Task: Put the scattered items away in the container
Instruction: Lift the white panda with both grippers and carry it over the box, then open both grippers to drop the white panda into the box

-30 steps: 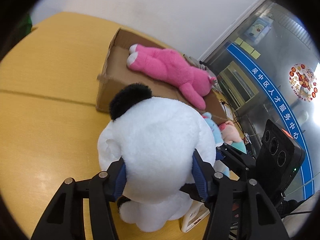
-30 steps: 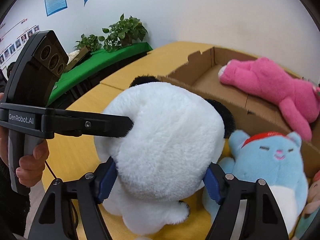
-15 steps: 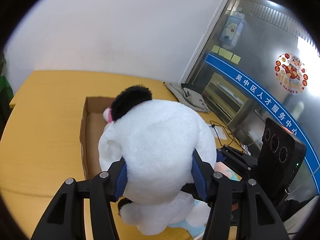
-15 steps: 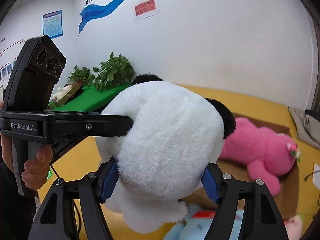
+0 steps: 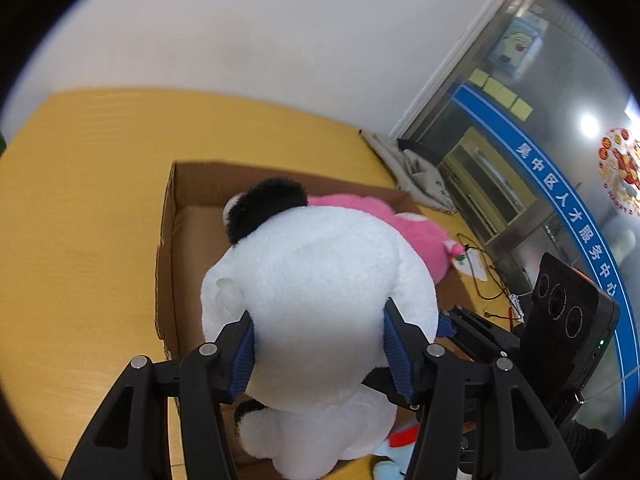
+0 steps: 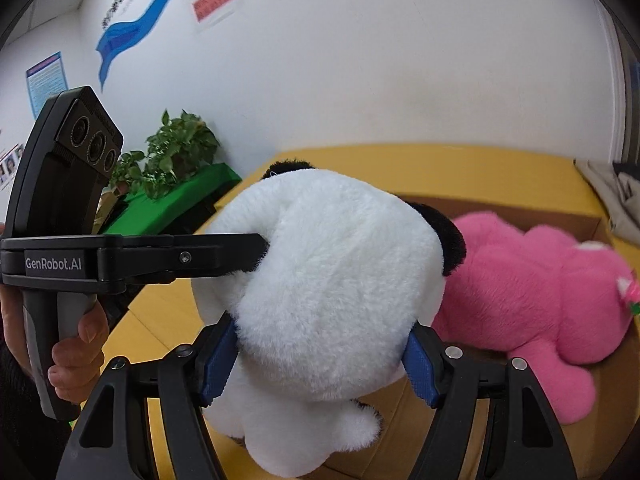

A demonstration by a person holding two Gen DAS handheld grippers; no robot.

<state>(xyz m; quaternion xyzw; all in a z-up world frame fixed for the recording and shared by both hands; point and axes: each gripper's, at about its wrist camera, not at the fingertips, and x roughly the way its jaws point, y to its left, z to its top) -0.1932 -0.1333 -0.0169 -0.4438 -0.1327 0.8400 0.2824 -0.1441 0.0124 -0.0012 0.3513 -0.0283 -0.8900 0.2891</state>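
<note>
A white panda plush [image 5: 320, 280] with black ears hangs in the air, gripped from two sides. My left gripper [image 5: 320, 348] is shut on its body, blue pads pressed into the fur. My right gripper [image 6: 316, 360] is shut on it too, and the left gripper's finger [image 6: 224, 252] digs into the panda [image 6: 332, 272] from the left. The panda is over the near end of the open cardboard box [image 5: 168, 240]. A pink plush [image 5: 400, 224] lies inside the box [image 6: 560, 210], to the right of the panda in the right wrist view [image 6: 532, 280].
A light blue plush [image 5: 388, 468] lies on the yellow table [image 5: 80, 200] just below the panda. A grey cloth [image 5: 416, 168] and cables [image 5: 488, 280] sit beyond the box. A hand [image 6: 76, 344] holds the left gripper; a potted plant [image 6: 176, 152] stands on a green surface at left.
Both grippers have carried the panda from beside the box to above its near end. The box and pink plush now sit closer underneath, and the blue plush has dropped out of the right wrist view.
</note>
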